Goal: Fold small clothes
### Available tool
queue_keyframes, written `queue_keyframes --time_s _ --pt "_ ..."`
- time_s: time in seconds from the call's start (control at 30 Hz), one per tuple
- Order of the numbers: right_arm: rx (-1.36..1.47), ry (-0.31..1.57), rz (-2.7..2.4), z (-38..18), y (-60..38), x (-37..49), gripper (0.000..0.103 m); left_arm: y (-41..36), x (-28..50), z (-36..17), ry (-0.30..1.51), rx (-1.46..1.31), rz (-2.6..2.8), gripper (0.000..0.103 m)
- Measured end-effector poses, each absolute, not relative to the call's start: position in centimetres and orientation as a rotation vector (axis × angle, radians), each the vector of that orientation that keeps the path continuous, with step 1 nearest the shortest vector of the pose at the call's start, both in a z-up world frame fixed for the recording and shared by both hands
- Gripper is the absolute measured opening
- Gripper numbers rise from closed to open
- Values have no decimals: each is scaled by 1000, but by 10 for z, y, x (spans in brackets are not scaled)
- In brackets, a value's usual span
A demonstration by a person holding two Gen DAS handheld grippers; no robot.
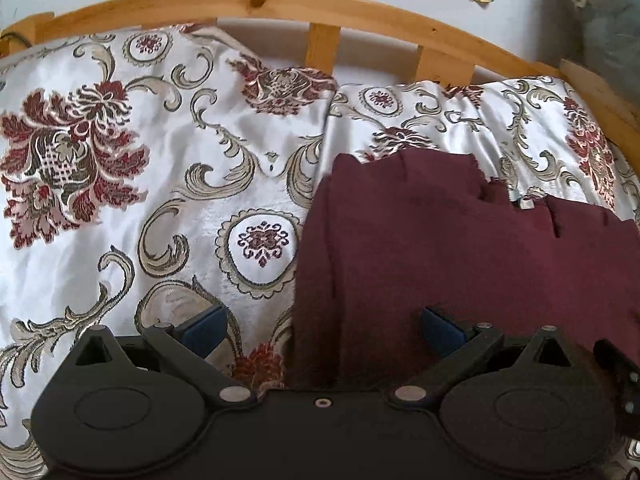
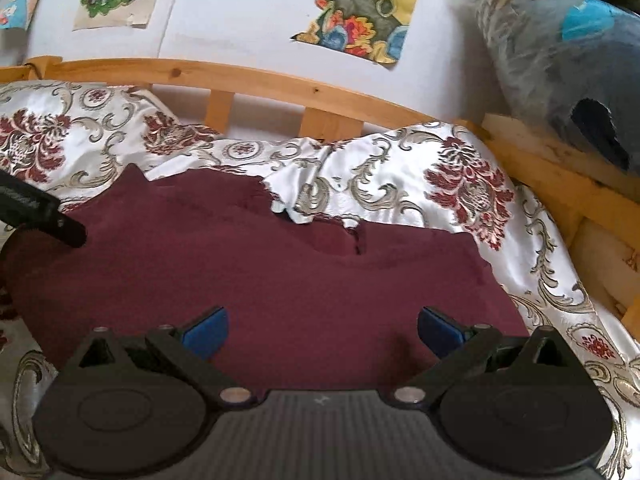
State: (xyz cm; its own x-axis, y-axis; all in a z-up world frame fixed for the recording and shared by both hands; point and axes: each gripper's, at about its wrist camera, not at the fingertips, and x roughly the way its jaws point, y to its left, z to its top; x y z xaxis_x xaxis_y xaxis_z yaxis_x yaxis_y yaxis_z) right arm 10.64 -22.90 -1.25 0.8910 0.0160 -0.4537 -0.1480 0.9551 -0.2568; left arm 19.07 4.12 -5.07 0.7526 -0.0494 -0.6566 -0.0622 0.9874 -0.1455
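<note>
Both tools spread over maroon garment — only right view shows posters.

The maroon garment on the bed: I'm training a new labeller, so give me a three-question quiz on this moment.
1. True or false: the left gripper is shut on the maroon garment.
2. Multiple choice: what does the garment lie on? A) a bare wooden floor B) a floral bedspread C) a metal tray
3. Fill in: in the right wrist view, the right gripper has its blue-padded fingers spread ____ over the garment.

Key: 1 false, both of its fingers stand wide apart with nothing between them; 2 B; 3 open.
</note>
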Motion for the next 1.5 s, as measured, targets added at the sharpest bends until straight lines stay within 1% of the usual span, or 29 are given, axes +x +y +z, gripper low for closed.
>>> queue_keyframes --time_s 0.23,0.37,0.5,0.7,0.73,0.87,1.03,1.33,1.5 --pt "-299 595 104 -33 -228 120 103 36 195 -46 682 -98 -31 102" --pt "-265 615 117 -35 -232 123 103 27 201 -42 647 -20 -61 102" --pt "-277 610 114 -35 -231 122 103 25 214 -49 684 -8 -73 102" --pt "-271 615 118 -35 -232 123 103 34 223 -59 742 -100 -97 102" --pt "-271 616 119 -35 -233 124 103 35 224 -58 748 -104 -101 102" --pt "-267 620 122 -35 -233 124 103 34 226 -55 757 -106 -136 95" --pt "-265 624 124 -35 -233 125 103 28 231 -59 755 -43 -89 98" --pt "-286 620 116 -35 -230 125 103 30 233 -60 767 -50 -74 99" --pt "-270 632 123 -35 -233 128 103 33 228 -53 723 -25 -72 102"
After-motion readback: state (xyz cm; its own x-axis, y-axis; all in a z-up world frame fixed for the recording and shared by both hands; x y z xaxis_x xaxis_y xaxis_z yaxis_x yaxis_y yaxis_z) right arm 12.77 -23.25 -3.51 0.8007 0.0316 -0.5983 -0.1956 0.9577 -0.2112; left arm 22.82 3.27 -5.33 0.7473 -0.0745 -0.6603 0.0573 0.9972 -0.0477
